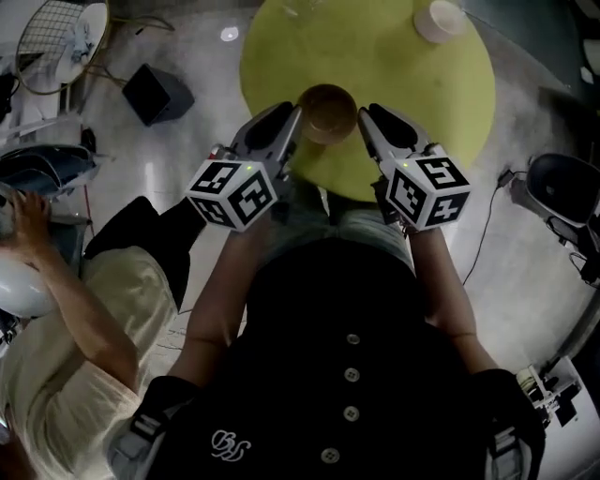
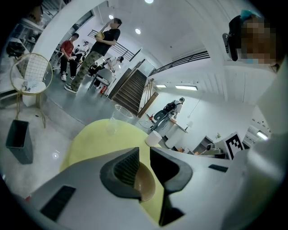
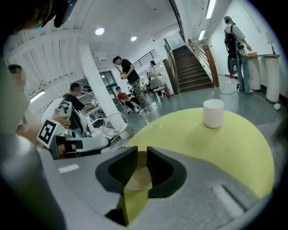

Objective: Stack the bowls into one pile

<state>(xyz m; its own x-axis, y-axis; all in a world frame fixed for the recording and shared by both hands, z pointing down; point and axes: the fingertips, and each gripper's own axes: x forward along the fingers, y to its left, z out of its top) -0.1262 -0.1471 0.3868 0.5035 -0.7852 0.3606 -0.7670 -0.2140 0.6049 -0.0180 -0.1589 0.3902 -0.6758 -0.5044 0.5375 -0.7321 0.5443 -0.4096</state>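
Note:
A brown bowl (image 1: 328, 111) sits on the near part of the round yellow table (image 1: 412, 94); whether it is one bowl or a pile I cannot tell. My left gripper (image 1: 294, 120) is at the bowl's left rim and my right gripper (image 1: 364, 120) at its right rim. In the left gripper view the jaws (image 2: 145, 164) stand nearly together, a thin slit between the pads, and the bowl (image 2: 146, 185) shows just beyond them. The right gripper view is alike: the gripper (image 3: 143, 164) has its jaws close together and the bowl (image 3: 138, 179) lies past the tips.
A white cup (image 1: 438, 19) stands at the table's far right, and a clear glass (image 2: 118, 117) at its far edge. A seated person (image 1: 56, 319) is at my left. A dark bin (image 1: 157, 92) stands on the floor. People stand by the stairs.

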